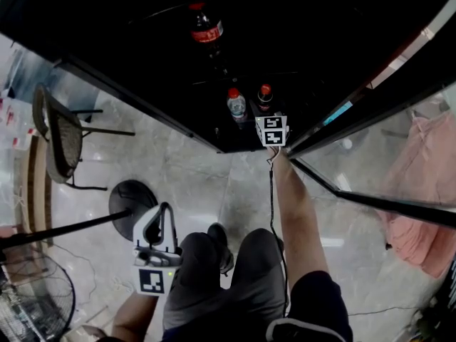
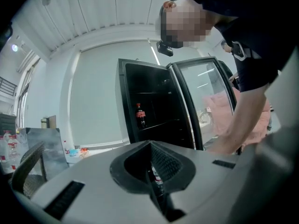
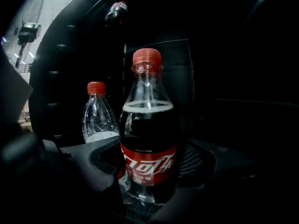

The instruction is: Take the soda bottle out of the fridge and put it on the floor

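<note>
In the right gripper view the soda bottle (image 3: pixel 148 139), dark cola with a red cap and red label, stands upright between the jaws of my right gripper (image 3: pixel 152 174), whose pads lie against its lower body. Seen from the head camera, my right gripper (image 1: pixel 266 114) reaches into the bottom of the black fridge (image 1: pixel 142 20), at the soda bottle (image 1: pixel 265 95). A clear bottle (image 3: pixel 97 118) with a red cap stands just left of it. My left gripper (image 1: pixel 164 212) hangs shut and empty over the floor beside the person's knee, away from the fridge.
Another cola bottle (image 1: pixel 205 27) stands on a higher shelf. The fridge's glass door (image 1: pixel 370 155) stands swung open at the right. A chair (image 1: pixel 60 137), a round black stand base (image 1: pixel 132 205) and a floor fan (image 1: pixel 28 298) are at the left. A pink cloth (image 1: pixel 427 191) lies behind the door.
</note>
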